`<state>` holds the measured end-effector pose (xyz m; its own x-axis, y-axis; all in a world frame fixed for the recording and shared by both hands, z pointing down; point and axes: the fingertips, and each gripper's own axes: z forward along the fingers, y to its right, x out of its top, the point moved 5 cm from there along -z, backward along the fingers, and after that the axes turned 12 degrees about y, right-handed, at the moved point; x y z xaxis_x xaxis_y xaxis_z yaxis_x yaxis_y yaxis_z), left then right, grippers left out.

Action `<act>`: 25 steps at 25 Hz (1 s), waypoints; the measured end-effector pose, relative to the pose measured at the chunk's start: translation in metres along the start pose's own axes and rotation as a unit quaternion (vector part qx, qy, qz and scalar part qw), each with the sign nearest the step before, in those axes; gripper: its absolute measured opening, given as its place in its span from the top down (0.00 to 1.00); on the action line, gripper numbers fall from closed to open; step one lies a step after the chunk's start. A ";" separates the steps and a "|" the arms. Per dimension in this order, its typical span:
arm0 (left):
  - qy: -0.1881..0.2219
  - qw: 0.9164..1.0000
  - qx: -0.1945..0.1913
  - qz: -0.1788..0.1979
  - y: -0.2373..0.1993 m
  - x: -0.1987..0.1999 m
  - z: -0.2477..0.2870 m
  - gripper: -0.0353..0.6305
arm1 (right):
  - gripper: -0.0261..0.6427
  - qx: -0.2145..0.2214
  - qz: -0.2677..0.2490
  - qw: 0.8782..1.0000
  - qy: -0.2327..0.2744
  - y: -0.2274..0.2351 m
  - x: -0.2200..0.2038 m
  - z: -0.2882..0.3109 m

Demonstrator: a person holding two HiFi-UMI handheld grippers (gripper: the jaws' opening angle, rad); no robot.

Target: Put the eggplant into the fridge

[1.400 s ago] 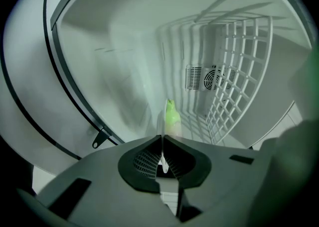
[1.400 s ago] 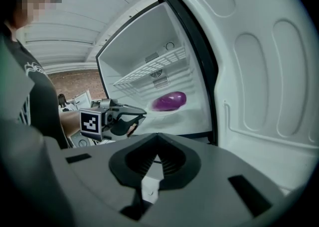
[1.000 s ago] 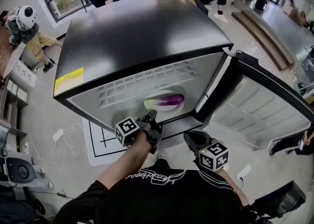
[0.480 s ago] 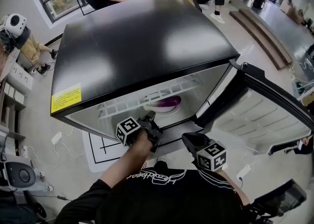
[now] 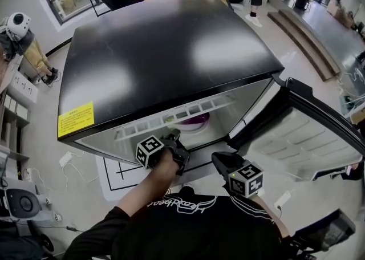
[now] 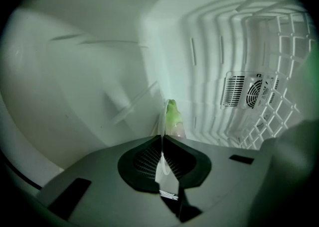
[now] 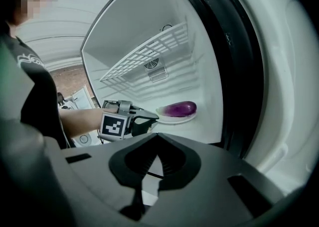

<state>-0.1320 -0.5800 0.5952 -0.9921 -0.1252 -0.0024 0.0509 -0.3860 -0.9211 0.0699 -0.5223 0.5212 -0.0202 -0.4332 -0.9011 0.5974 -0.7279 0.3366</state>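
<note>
Left hand-held gripper [image 5: 173, 135]: clamped on the plate [image 7: 175, 118] rim, to slide it deeper (my reading).
Eggplant [image 7: 178, 108]: lying on that plate, inside the fridge [image 5: 171, 48].
Right hand-held gripper [image 5: 221, 161]: jaws together, empty, beside the open door [image 5: 296, 133], free to close it.

The head view looks steeply down from above the fridge [image 5: 171, 53], onto its black top and open front. Both tools sit low in frame, the left tool [image 5: 174, 135] and the right tool [image 5: 217, 158]. The left gripper view is inside the fridge, very near, facing the back wall. The plate [image 6: 163, 116] edge and eggplant [image 6: 172, 113] tip stand straight ahead of the tool, with the shelf [image 6: 286, 71] up to its right. The right gripper view is outside, farther off, facing in through the open front. All three views share shelf, plate and eggplant. The head and right gripper views also share the left tool.
</note>
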 end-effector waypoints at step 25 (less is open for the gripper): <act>-0.017 0.999 -0.017 -0.035 0.004 -0.008 -0.019 0.74 | 0.95 0.015 -0.001 1.000 0.004 -0.009 0.004 0.001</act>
<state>-0.1259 -0.5633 0.5843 -0.9885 -0.1307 0.0755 -0.0231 -0.3633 -0.9314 0.0642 -0.5180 0.5152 -0.0150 -0.4273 -0.9040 0.5736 -0.7442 0.3422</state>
